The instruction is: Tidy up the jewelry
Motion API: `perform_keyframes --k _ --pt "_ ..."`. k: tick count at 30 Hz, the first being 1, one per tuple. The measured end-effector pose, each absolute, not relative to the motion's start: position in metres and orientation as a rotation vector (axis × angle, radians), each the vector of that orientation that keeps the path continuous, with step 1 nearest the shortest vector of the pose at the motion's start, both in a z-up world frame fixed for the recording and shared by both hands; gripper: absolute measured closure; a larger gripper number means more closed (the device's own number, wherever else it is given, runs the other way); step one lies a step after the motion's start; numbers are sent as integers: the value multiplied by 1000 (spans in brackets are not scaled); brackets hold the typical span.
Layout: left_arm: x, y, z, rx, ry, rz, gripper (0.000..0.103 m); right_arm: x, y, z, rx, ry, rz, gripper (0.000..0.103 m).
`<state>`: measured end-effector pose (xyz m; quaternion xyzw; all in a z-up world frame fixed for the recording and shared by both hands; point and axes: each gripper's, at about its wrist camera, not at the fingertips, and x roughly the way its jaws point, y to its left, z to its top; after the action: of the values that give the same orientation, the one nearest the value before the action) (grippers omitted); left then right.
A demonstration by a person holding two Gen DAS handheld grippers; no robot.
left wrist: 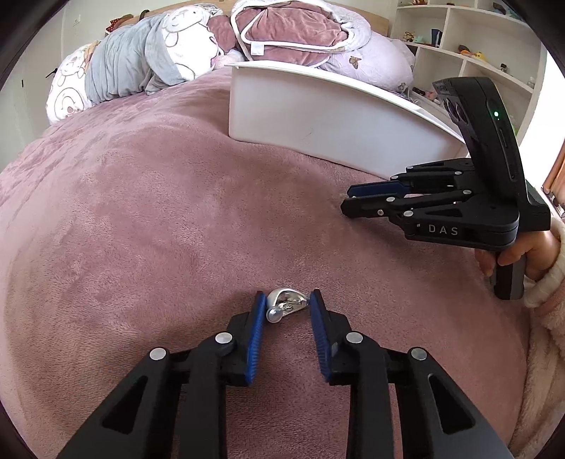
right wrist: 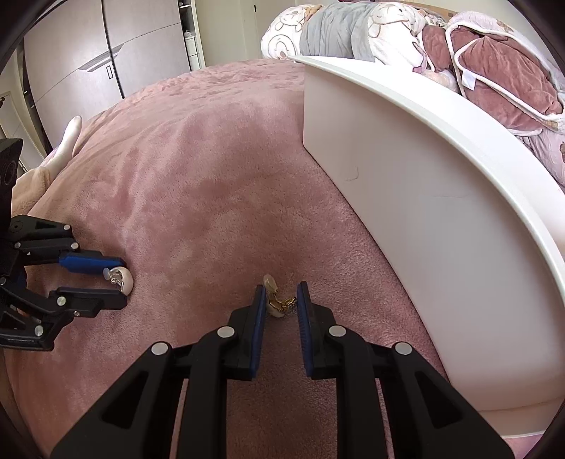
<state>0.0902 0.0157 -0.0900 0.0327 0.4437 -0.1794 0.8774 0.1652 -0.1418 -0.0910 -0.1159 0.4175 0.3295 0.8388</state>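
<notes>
Pink plush blanket (left wrist: 148, 212), heaped bedding (left wrist: 282, 31), wall shelves (left wrist: 469, 39), perhaps grey wardrobe doors (right wrist: 106, 46).

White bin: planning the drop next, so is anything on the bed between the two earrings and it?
Nothing visible. Only bare pink plush bedspread lies between the silver clip earring, the gold-and-pearl earring and the white plastic bin. Its tall wall must be cleared; its inside is hidden.

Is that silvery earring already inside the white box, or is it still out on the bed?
Out. The silvery earring lies on the pink blanket between the open left gripper, short of the white box.
</notes>
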Motion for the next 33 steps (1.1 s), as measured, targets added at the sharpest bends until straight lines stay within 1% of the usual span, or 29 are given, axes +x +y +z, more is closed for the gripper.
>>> perform_keyframes --k 5,8,16,24,28,33 --pt "84 8 -84 86 900 -397 73 162 -147 -76 -222 849 706 85" --pt "87 7 -71 62 869 -407 73 159 -150 -59 -207 811 715 85" --pt "117 2 -11 29 755 -423 73 152 -167 0 -178 670 714 85" --pt "152 -27 48 90 665 -443 73 164 -207 52 -120 561 650 85" --pt "175 -48 68 112 661 -475 73 178 -231 63 -106 540 586 85" --pt "208 -78 80 145 677 -494 73 194 -256 65 -79 530 520 85"
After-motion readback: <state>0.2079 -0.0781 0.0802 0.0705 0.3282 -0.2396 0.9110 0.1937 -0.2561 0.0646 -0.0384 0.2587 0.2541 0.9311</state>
